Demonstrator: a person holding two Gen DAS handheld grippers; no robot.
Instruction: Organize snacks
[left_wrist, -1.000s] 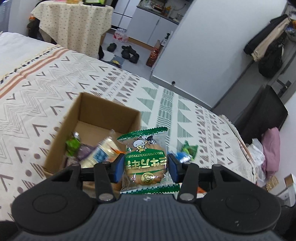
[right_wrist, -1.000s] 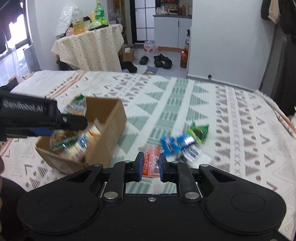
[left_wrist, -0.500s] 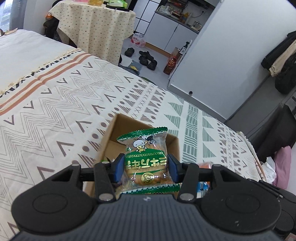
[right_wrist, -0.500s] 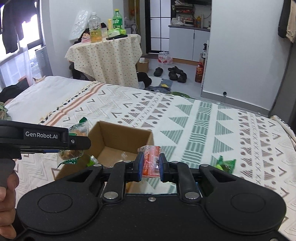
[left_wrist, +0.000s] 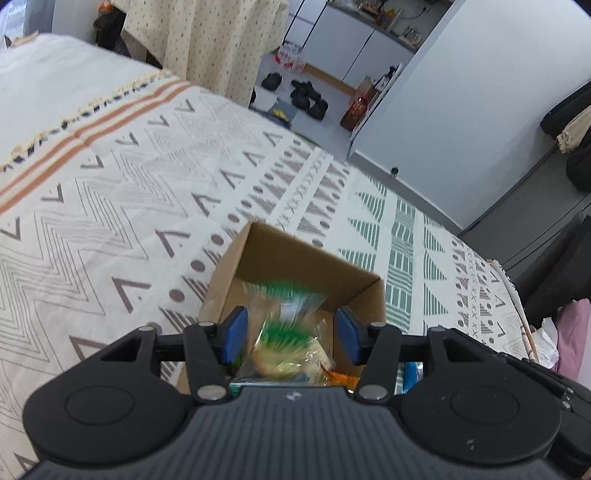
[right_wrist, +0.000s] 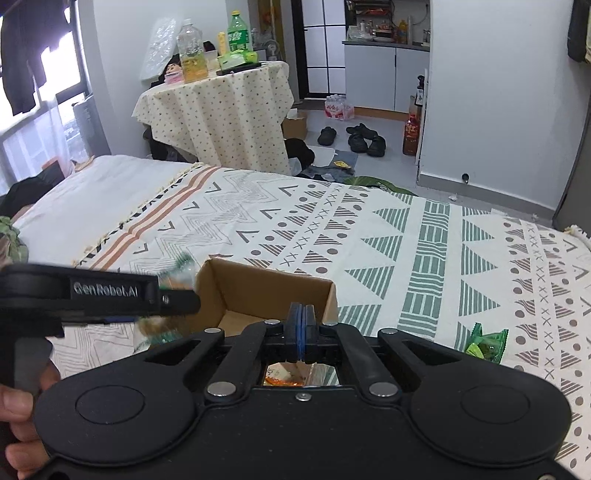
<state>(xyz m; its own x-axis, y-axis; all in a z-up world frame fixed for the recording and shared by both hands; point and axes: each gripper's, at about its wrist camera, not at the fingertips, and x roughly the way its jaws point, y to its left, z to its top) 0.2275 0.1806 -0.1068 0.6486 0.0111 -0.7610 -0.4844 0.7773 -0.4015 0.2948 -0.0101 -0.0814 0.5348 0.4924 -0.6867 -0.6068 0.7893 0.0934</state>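
Over a patterned bedspread (left_wrist: 110, 229), the left tool (left_wrist: 291, 334) stands wide apart above an open cardboard box (left_wrist: 306, 266), and the green-edged bun packet (left_wrist: 286, 321) it gripped half a second ago is now a blur between the blue pads, apparently dropping into the box. The right wrist view catches the same packet as a green smear at the left tool's tip (right_wrist: 177, 271), beside the box's near corner. That release puts one more snack on its way into the container.

The right tool (right_wrist: 302, 325) has also changed: half a second ago it pinched an orange snack packet; now its pads are pressed flat together with nothing between them. An orange wrapper (right_wrist: 286, 376) shows through the small window under the tool body, so that packet too has probably gone into the box, though the frames do not show where it landed.

Inside the box, the left wrist view shows a heap of clear and pale wrappers (left_wrist: 310, 360) and an orange one (left_wrist: 341, 378) low against the near wall; individual items cannot be told apart.

A green packet (right_wrist: 485, 343) lies on the bedspread, right of the box and apart from it, so judging by this the tidy-up is well along but unfinished.
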